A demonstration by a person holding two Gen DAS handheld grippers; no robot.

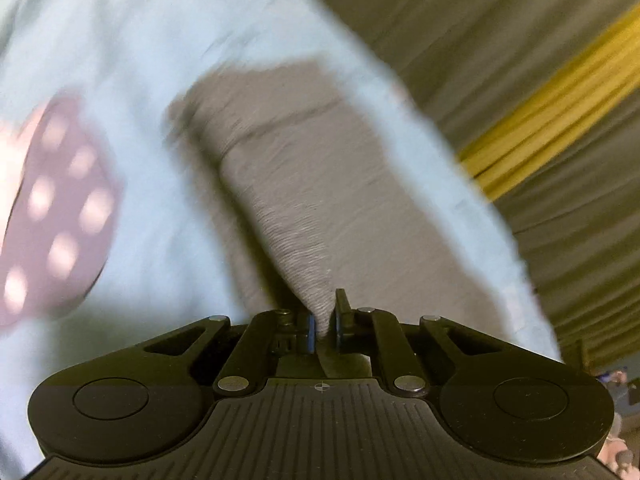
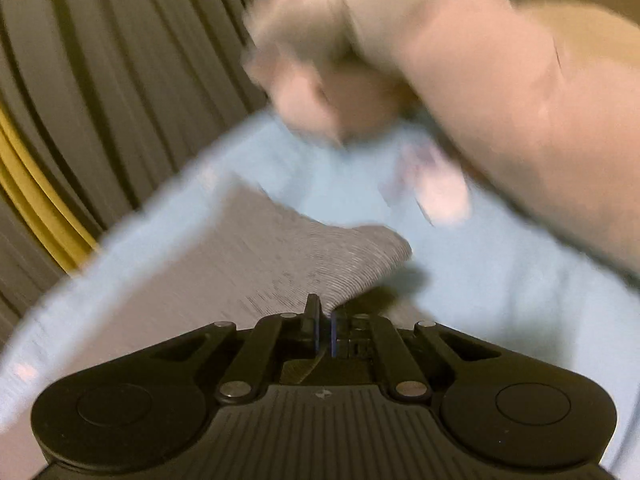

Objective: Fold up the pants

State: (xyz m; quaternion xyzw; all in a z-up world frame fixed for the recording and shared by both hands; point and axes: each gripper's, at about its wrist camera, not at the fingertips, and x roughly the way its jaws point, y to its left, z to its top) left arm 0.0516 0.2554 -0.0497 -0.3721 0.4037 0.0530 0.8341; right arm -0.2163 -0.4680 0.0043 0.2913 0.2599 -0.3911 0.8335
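Note:
The grey ribbed pants (image 1: 304,184) hang in the air, held up by both grippers. My left gripper (image 1: 324,320) is shut on a ribbed edge of the pants at the bottom middle of the left wrist view. My right gripper (image 2: 325,320) is shut on another ribbed part of the grey pants (image 2: 256,256). Both views are blurred by motion. The cloth stretches away from each gripper toward the person's body.
The person's light blue shirt (image 1: 120,80) fills the background, with a pink dotted patch (image 1: 56,208) at the left. The person's left arm and gloved hand (image 2: 440,72) cross the right wrist view. Pleated olive curtains with a yellow band (image 1: 560,100) hang behind.

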